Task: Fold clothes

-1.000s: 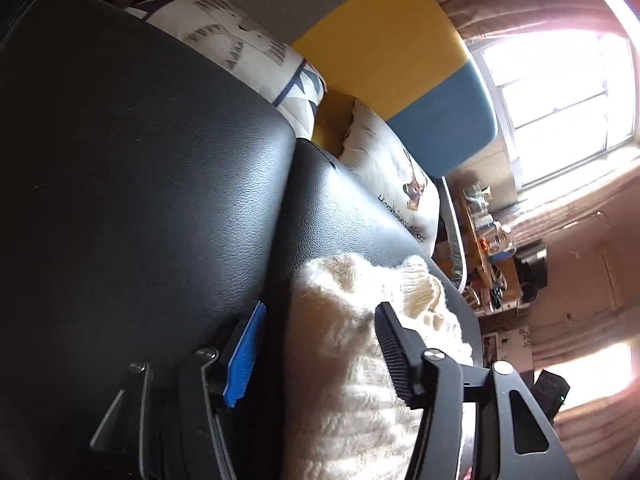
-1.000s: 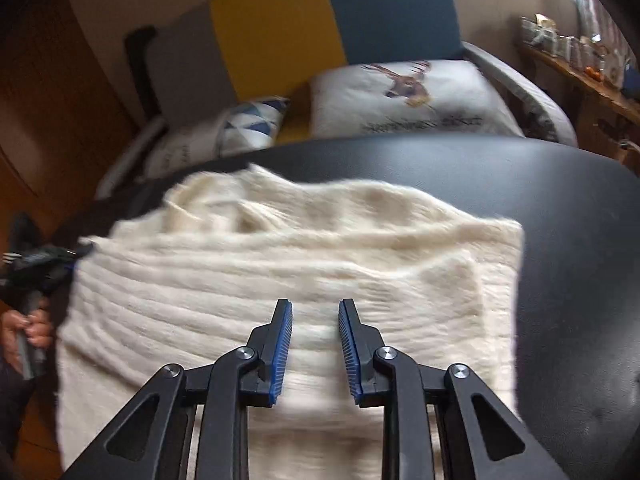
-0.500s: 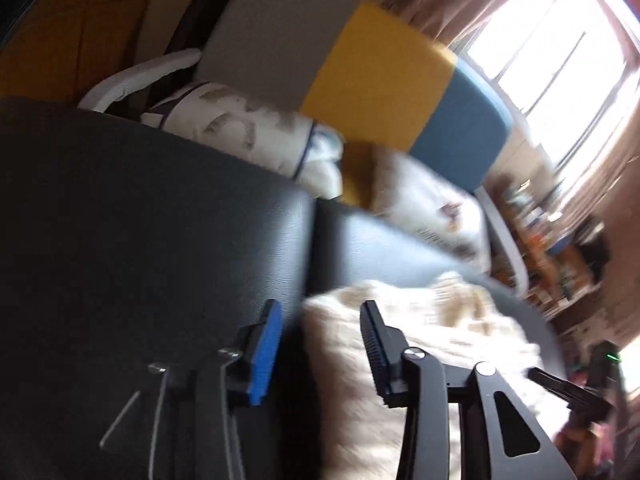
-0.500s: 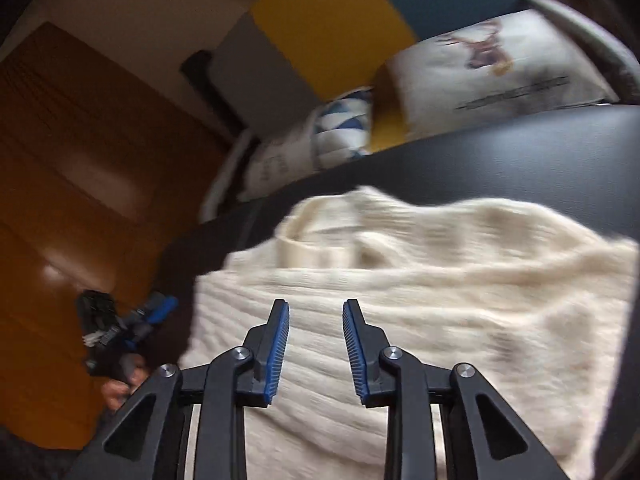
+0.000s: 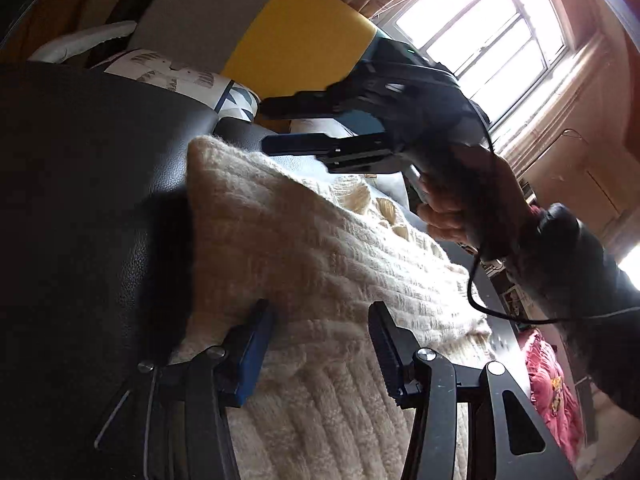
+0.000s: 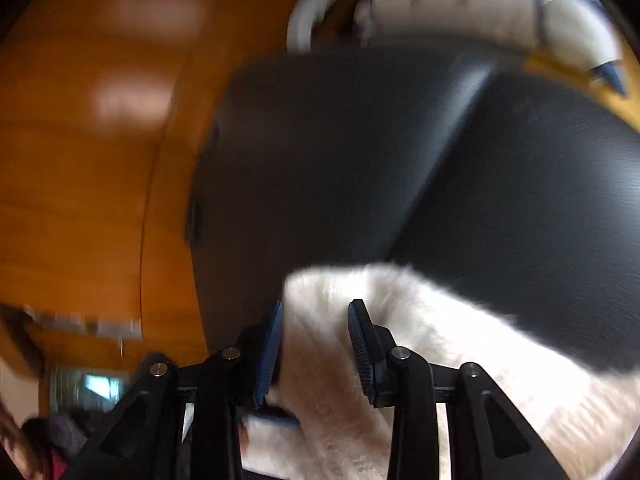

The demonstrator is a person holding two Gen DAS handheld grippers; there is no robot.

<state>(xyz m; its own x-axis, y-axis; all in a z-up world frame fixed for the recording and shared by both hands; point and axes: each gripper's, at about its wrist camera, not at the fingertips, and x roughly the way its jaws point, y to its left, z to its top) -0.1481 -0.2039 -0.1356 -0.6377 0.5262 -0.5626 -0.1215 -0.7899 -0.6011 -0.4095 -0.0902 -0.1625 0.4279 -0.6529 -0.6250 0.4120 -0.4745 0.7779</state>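
A cream knitted sweater [image 5: 320, 248] lies folded on a black leather seat [image 5: 88, 184]. My left gripper [image 5: 320, 340] hovers open just over its near part, one finger on each side of a ribbed band. In the left wrist view a hand [image 5: 464, 200] holds my right gripper [image 5: 280, 125] above the sweater's far corner, its fingers apart. The blurred right wrist view shows the right gripper [image 6: 316, 332] open over a corner of the sweater [image 6: 400, 320], with knit showing between the fingers; whether they touch it I cannot tell.
Patterned cushions [image 5: 176, 74] and a grey, yellow and blue backrest [image 5: 296, 36] stand behind the seat. A bright window [image 5: 492, 20] is at the right, a red cloth [image 5: 552, 380] lower right. Orange wooden floor [image 6: 80, 180] lies beyond the black seat [image 6: 400, 160].
The left gripper moved from the sweater's edge to over its body. The right gripper swung left to the sweater's far corner and now shows in the left wrist view.
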